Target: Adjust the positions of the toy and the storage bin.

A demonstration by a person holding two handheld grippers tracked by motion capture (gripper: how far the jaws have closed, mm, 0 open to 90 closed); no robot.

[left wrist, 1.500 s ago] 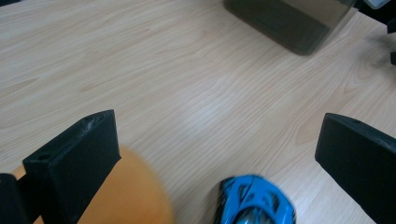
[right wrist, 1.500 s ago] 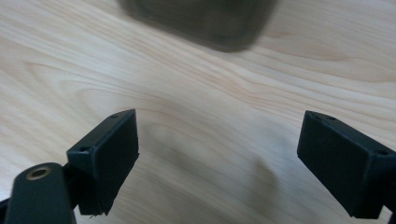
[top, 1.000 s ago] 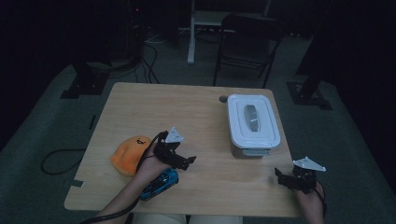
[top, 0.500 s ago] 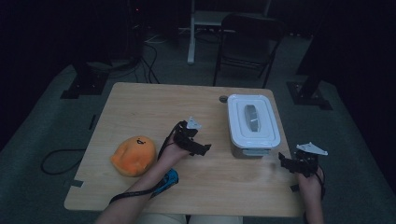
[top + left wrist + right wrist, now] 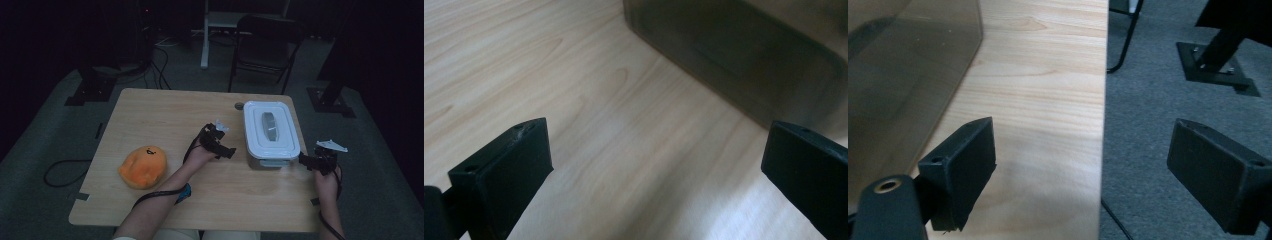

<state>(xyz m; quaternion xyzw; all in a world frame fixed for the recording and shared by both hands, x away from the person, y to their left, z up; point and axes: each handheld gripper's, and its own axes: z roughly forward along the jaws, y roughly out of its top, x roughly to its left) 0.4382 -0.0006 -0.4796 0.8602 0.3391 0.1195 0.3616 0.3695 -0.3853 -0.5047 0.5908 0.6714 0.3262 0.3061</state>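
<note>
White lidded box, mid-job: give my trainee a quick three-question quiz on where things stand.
1. True or false: the left gripper is shut on the white lidded box.
2. Which lies nearer the table's left edge: A the box, B the orange plush toy?
3. Fill in: the right gripper, jaws open, is at the box's ____ side.

Key: 1 false, its jaws are open and hold nothing; 2 B; 3 right.

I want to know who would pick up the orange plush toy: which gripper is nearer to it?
Left. The left gripper is mid-table, between the orange plush toy and the white lidded container. The right gripper is beyond the container, by the table's right edge.
</note>
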